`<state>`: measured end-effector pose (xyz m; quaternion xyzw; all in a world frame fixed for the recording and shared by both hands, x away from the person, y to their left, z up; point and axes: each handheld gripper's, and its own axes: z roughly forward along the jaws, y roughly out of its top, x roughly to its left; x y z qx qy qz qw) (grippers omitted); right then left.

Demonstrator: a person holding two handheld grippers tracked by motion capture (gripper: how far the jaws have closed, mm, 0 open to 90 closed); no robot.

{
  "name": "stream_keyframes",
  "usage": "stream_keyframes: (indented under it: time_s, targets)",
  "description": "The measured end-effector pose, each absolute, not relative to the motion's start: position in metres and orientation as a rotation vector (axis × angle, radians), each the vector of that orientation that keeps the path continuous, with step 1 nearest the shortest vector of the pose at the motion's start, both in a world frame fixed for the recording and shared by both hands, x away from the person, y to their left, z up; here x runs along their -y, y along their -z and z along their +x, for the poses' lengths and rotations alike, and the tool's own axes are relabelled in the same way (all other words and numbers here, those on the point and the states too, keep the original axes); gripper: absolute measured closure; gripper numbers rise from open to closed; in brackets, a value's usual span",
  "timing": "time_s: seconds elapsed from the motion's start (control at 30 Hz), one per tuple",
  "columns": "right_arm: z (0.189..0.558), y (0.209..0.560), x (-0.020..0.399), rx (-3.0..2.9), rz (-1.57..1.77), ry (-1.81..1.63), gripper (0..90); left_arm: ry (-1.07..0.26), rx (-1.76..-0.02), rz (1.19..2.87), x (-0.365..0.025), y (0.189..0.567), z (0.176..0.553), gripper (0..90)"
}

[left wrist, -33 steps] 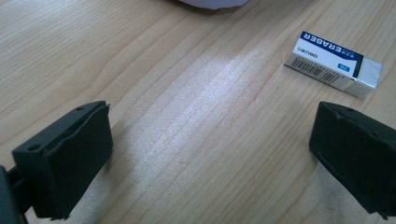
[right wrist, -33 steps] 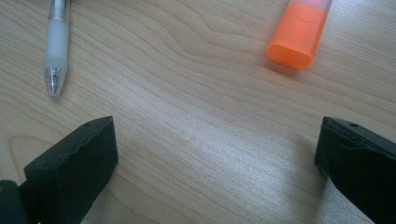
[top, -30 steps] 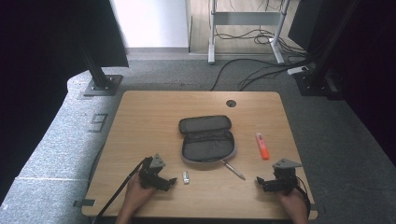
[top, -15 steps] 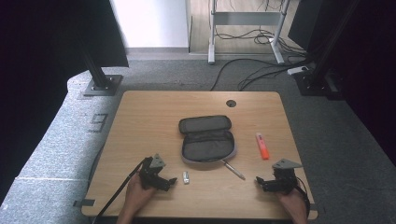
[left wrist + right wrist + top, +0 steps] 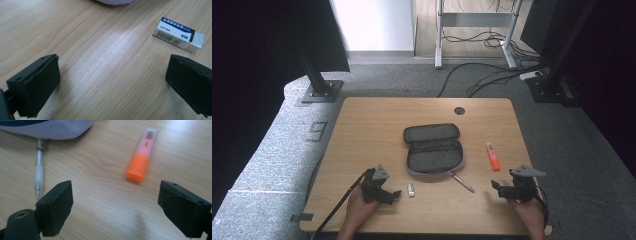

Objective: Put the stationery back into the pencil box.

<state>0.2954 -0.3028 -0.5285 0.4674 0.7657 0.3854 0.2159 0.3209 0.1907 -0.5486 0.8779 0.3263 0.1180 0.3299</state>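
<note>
Step in hand: the approach, before any pick. An open pencil case [image 5: 433,149] lies mid-surface with three loose things at its near side, so the work looks like packing them into it; nothing is held yet.

Left gripper [image 5: 393,194]: jaws spread wide and empty, low over the surface [image 5: 362,130] at about 7 o'clock from the case. In the left gripper view the bare wood lies between the jaws.

Eraser [image 5: 178,34]: a white block in a blue-banded sleeve, lying flat just ahead of the left gripper, at 1 o'clock in the left gripper view and beyond the right-hand jaw, not between the two.

Right gripper [image 5: 498,188]: jaws spread with nothing between them, though they have just been closing a little. It sits at about 4 o'clock from the case.

Highlighter [image 5: 142,154]: orange cap toward the gripper, pale body away from it, at 12 to 1 o'clock in the right gripper view, ahead of the jaws and apart from them.

Pen [image 5: 40,168]: at 10 o'clock in that view, its far end tucked under the case's edge.

Next move, left: likely swing toward the eraser until it sits between the jaws across its narrow width, then squeeze.

Next move, right: likely go forward over the highlighter, turn so the jaws span its barrel, not its length, and reopen if the gap proves tight.

Risk: the eraser and highlighter both lie flat, so the jaws must come down nearly to the wood.
</note>
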Motion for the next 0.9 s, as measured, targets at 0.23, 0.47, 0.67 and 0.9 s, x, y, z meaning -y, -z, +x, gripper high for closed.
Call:
stream_keyframes:
  time_s: [0.23,0.47,0.67,0.9]
  targets:
    - [0.303,0.528,0.304,-2.130,1.340,-1.018,16.1,-0.309,-0.854,2.296,-0.191,0.549,0.321,0.0]
    - [0.316,0.520,0.303,-2.132,1.326,-1.018,20.0,-0.309,-0.854,2.295,-0.191,0.549,0.321,0.0]
    - [0.328,0.514,0.299,-2.131,1.317,-0.981,23.6,-0.309,-0.855,2.296,-0.191,0.549,0.321,0.0]
    - [0.339,0.511,0.298,-2.139,1.335,-0.988,28.1,-0.309,-0.855,2.295,-0.191,0.549,0.321,0.0]
